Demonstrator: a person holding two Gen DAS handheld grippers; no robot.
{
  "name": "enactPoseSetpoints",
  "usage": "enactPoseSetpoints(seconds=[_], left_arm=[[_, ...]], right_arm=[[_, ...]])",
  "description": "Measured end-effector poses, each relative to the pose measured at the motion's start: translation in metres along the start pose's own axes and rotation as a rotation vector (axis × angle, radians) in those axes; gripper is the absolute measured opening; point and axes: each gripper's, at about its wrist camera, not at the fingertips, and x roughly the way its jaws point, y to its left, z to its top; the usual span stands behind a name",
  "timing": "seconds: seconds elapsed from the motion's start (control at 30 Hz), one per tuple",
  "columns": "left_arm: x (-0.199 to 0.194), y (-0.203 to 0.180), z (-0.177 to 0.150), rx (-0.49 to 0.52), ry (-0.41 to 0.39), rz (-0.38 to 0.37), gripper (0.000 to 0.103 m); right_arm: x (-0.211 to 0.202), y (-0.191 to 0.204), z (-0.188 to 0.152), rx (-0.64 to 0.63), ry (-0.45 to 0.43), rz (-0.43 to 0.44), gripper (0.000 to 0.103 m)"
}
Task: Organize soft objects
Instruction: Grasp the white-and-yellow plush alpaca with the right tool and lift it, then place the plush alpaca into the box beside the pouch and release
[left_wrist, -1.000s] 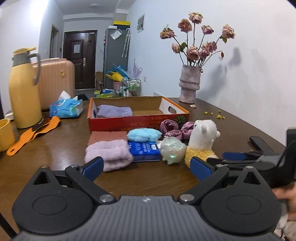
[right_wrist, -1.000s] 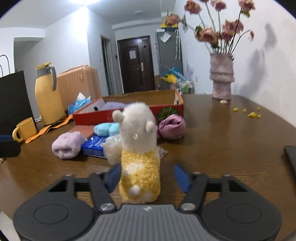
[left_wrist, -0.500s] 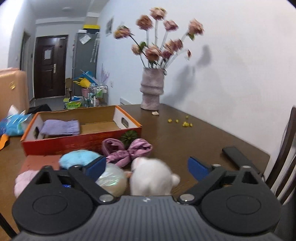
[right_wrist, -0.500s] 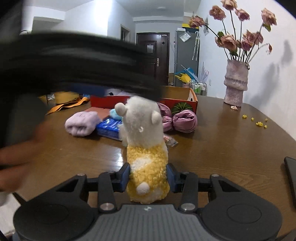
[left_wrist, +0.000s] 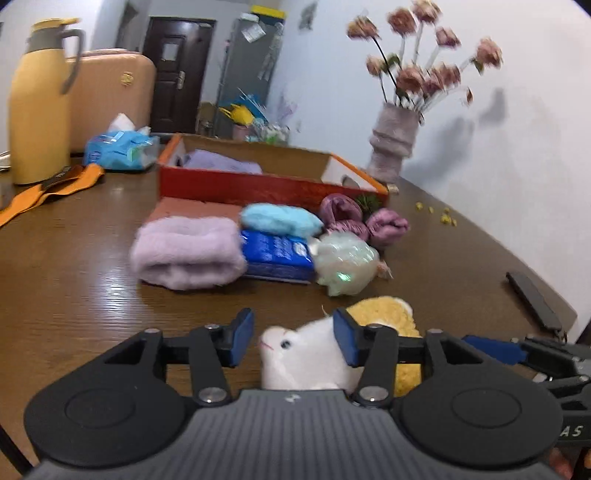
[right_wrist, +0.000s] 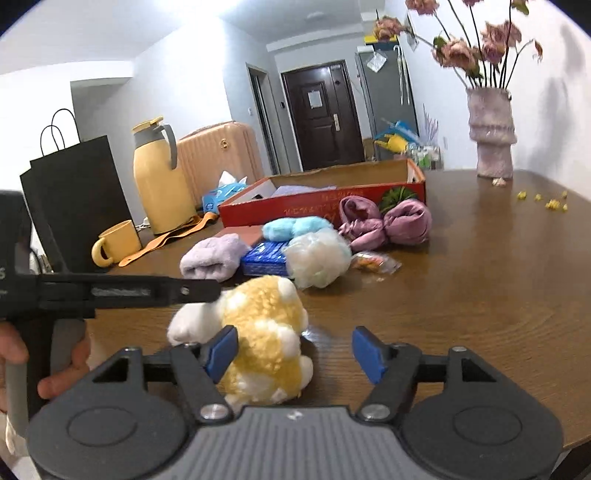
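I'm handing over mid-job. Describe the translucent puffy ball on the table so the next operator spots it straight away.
Start at the red cardboard box in the middle of the brown table. In front of it lies a row of soft items; the mesh bath pouf sits at its right end, beside the blue tissue pack and in front of the mauve scrunchie. It alone is pale, see-through and crinkly.

White walls (right_wrist: 192, 85); dark door (right_wrist: 320, 114) far ahead, grey fridge (right_wrist: 384, 99) beside it. Brown wooden table (right_wrist: 480, 266) directly below. Ceiling light overhead.
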Motion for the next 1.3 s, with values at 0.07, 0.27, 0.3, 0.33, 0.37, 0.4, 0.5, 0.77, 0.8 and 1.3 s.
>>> enactPoseSetpoints(seconds=[0.07, 0.27, 0.3, 0.33, 0.37, 0.4, 0.5, 0.77, 0.8, 1.3], left_arm=[[-0.01, 0.006, 0.001, -0.011, -0.03, -0.024, 0.077], [-0.007, 0.016, -0.008, -0.093, 0.061, -0.131, 0.073], [-0.004, 0.017, -0.011, -0.096, 0.07, -0.134, 0.069], [-0.004, 0.017, -0.015, -0.098, 0.077, -0.144, 0.058], [-0.002, 0.018, -0.019, -0.104, 0.085, -0.162, 0.054], [-0.001, 0.02, -0.02, -0.116, 0.081, -0.159, 0.05], [0.001, 0.024, -0.019, -0.139, 0.075, -0.18, 0.045], [0.004, 0.014, 0.029, -0.131, -0.033, -0.245, 0.044], [0.013, 0.014, 0.047, -0.126, -0.039, -0.265, 0.044], [0.324, 0.034, 0.256, -0.194, 0.197, -0.157, 0.052]], right_arm=[[0.0, 0.003, 0.0, 0.0, -0.004, 0.011, 0.069], [0.013, 0.0, -0.003, 0.08, 0.015, 0.064, 0.07], [0.018, 0.0, -0.004, 0.094, 0.03, 0.063, 0.066], [0.021, 0.001, -0.005, 0.101, 0.045, 0.064, 0.053], [0.024, 0.001, -0.007, 0.111, 0.054, 0.075, 0.054], [0.024, 0.002, -0.007, 0.113, 0.052, 0.07, 0.053], [0.023, 0.004, -0.006, 0.1, 0.052, 0.059, 0.05], [0.013, -0.002, 0.029, 0.093, -0.023, 0.048, 0.048], [0.014, -0.005, 0.041, 0.082, -0.043, 0.041, 0.048], [0.259, -0.141, 0.259, 0.069, 0.083, -0.116, 0.044]])
